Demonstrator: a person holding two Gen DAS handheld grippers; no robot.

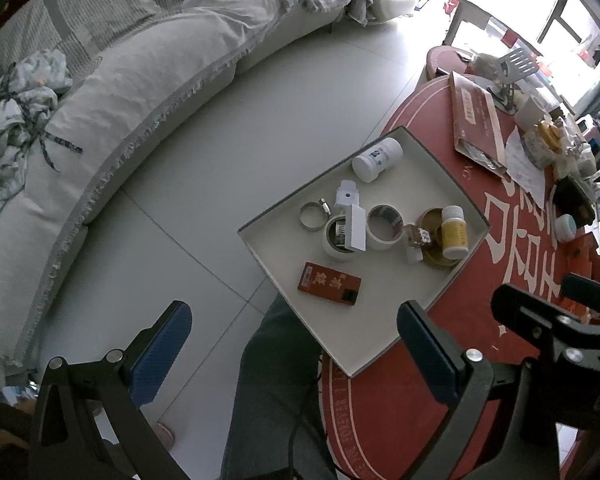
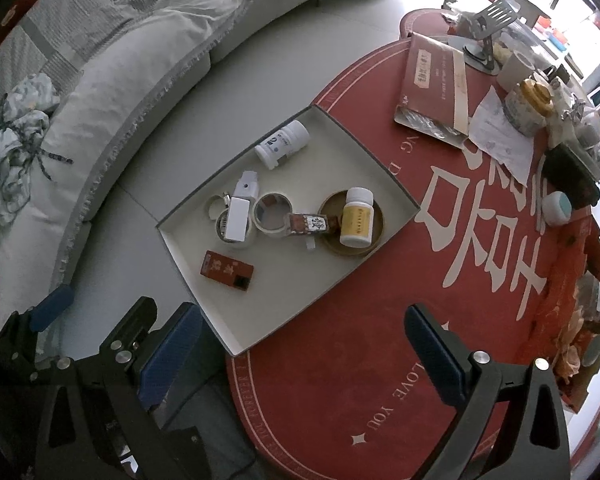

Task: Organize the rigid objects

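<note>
Right wrist view: tray of small items at frame centre on red tabletop
Both grippers' fingers apart, empty; yellow-label bottle upright in tray.

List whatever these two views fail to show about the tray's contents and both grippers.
- Tape roll, left wrist view: its core is covered by the white box lying across it.
- Small patterned item, right wrist view: too small to identify.
- White bottle label, both views: print too small to read.
- Tray near corner, right wrist view: partly behind the right gripper.
- Left gripper: open, holding nothing.
</note>
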